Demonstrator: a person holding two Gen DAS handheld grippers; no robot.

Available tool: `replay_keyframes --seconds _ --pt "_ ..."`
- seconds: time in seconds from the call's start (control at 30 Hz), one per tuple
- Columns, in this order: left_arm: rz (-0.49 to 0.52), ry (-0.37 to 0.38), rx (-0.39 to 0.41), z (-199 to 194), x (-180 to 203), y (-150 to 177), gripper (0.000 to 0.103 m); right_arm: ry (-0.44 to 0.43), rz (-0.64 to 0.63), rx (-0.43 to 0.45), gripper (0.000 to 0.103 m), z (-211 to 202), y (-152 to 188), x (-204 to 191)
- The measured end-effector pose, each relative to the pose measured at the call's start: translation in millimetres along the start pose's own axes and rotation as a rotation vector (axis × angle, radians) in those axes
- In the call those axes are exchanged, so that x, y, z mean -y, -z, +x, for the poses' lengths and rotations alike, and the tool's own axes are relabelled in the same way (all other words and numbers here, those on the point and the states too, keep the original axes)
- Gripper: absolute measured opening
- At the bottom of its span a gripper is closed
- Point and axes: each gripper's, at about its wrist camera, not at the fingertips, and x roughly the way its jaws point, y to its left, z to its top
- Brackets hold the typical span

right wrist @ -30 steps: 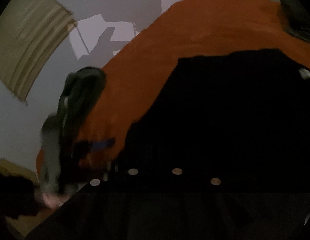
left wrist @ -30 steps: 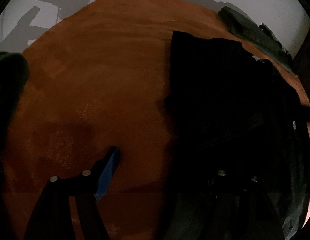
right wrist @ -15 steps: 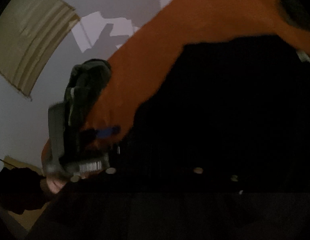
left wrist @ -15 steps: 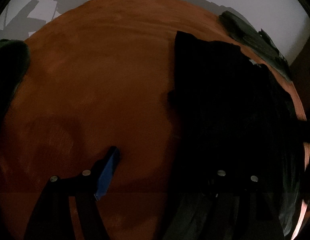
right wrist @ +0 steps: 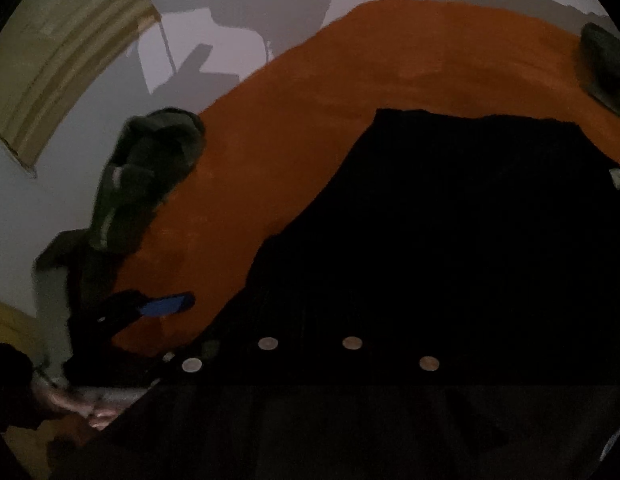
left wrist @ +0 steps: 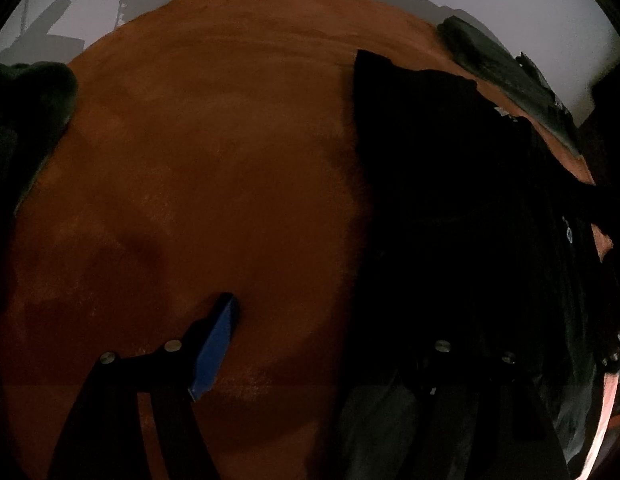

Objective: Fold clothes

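A black garment [left wrist: 462, 208] lies spread on the orange blanket [left wrist: 214, 160], on the right of the left wrist view; it fills the middle and right of the right wrist view [right wrist: 450, 240]. My left gripper [left wrist: 334, 320] is open: its left finger with a blue pad [left wrist: 214, 344] is over bare blanket, its right finger [left wrist: 462, 360] is over the garment's left edge. The left gripper's blue pad also shows in the right wrist view [right wrist: 166, 306]. My right gripper's fingers are lost in the dark against the garment; only several screws [right wrist: 352, 343] show.
A dark green garment pile [right wrist: 150, 176] lies at the blanket's left edge, also in the left wrist view [left wrist: 26, 116]. Another dark folded garment [left wrist: 506, 80] lies at the far right edge. A white wall and a beige curtain [right wrist: 58, 68] are behind.
The right wrist view has swung and steadied; the garment's top edge now shows lower in frame. The left gripper has stayed open and shifted only slightly.
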Motion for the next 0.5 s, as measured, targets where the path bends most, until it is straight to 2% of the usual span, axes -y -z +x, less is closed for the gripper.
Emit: replay_keyframes --seconds 0.17,0.3,0.37,0.47,0.5 --pt "-0.035 0.026 -0.010 -3 -4 -2 0.073 0.001 -0.031 0.019 0.002 -14 31 -12" --pt "-0.129 0.096 -0.007 -13 -11 -10 0.073 -0.027 0.022 -0.096 0.004 13 55 -7" --pt "-0.140 0.118 -0.001 -15 -10 -16 0.073 -0.052 0.074 -0.170 0.005 26 61 1" --pt "-0.139 0.135 0.015 -19 -8 -29 0.073 -0.101 0.141 -0.143 0.006 12 59 15" --pt "-0.141 0.140 0.028 -23 -10 -35 0.073 -0.094 0.153 -0.130 0.013 8 51 23"
